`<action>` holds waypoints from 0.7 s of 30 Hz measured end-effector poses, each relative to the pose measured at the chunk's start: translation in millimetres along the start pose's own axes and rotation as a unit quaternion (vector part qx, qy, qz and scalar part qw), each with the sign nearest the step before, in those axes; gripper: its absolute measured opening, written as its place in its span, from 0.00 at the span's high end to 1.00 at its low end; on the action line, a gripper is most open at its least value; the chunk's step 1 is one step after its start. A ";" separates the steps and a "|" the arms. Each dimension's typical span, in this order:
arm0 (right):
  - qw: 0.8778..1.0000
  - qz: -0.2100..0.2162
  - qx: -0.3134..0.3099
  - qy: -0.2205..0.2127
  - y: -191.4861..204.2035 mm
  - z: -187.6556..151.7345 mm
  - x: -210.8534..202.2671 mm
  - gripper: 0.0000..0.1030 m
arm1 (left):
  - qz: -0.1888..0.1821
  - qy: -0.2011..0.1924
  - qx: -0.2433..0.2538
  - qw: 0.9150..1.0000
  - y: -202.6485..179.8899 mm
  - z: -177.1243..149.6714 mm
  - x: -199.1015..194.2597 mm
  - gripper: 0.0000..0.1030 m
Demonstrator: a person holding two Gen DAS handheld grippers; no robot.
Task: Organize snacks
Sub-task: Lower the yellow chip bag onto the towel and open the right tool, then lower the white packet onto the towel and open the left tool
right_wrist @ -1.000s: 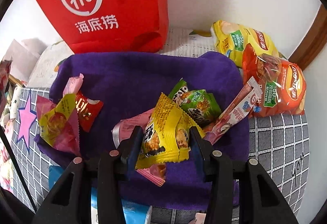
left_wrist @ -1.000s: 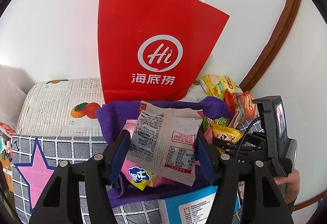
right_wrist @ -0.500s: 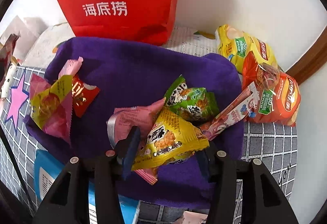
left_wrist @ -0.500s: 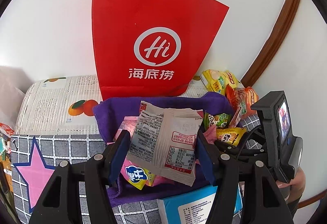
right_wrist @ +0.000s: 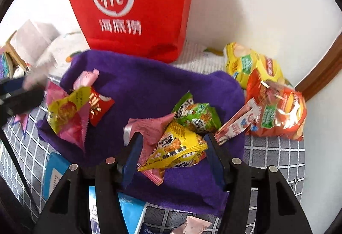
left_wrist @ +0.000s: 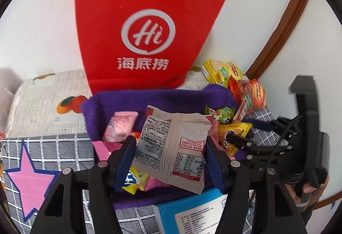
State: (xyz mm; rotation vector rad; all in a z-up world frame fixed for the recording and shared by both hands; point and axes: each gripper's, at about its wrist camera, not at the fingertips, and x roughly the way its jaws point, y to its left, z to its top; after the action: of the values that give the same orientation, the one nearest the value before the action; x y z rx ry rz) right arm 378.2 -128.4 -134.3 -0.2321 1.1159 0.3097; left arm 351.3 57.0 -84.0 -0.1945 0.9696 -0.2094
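My left gripper [left_wrist: 171,157] is shut on a silver snack packet [left_wrist: 173,144] with a printed label, held over the near edge of the purple cloth [left_wrist: 149,99]. In the right wrist view, my right gripper [right_wrist: 173,157] has its jaws opening. A yellow snack packet [right_wrist: 177,146] lies loose between them, tipped onto a pink packet [right_wrist: 149,127] on the purple cloth [right_wrist: 139,84]. A green packet [right_wrist: 196,114] and a red-and-white stick packet [right_wrist: 237,125] lie just beyond. The right gripper [left_wrist: 245,133] also shows at the right of the left wrist view.
A red paper bag [right_wrist: 132,3] stands against the wall behind the cloth. Yellow [right_wrist: 252,65] and orange [right_wrist: 277,112] chip bags lie at the right. More packets [right_wrist: 66,112] sit on the cloth's left edge. A blue box [left_wrist: 192,212] lies at the near edge.
The right jaws have spread and the yellow packet has tipped from upright to lying flat. The right gripper has lifted a little. The left gripper with the silver packet has sunk slightly toward the cloth.
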 end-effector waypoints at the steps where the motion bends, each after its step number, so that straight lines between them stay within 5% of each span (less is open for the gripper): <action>1: 1.000 0.002 0.004 -0.007 -1.7 0.2 -5.3 0.43 | -0.003 0.003 0.001 1.000 -1.7 -0.8 2.2 0.40; 9: 0.998 0.023 0.034 -0.057 -13.6 1.6 -38.9 0.43 | -0.034 0.048 0.004 0.998 -14.3 -8.0 23.9 0.40; 21: 0.995 0.024 0.072 -0.071 -40.4 -1.4 -45.4 0.43 | -0.023 0.095 -0.004 0.995 -22.0 -21.2 57.3 0.40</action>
State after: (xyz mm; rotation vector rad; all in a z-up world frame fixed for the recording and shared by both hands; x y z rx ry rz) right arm 373.1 -172.4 -92.7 -0.0545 0.9993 0.2815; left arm 363.1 19.3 -135.6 -0.2064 1.1566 -0.2692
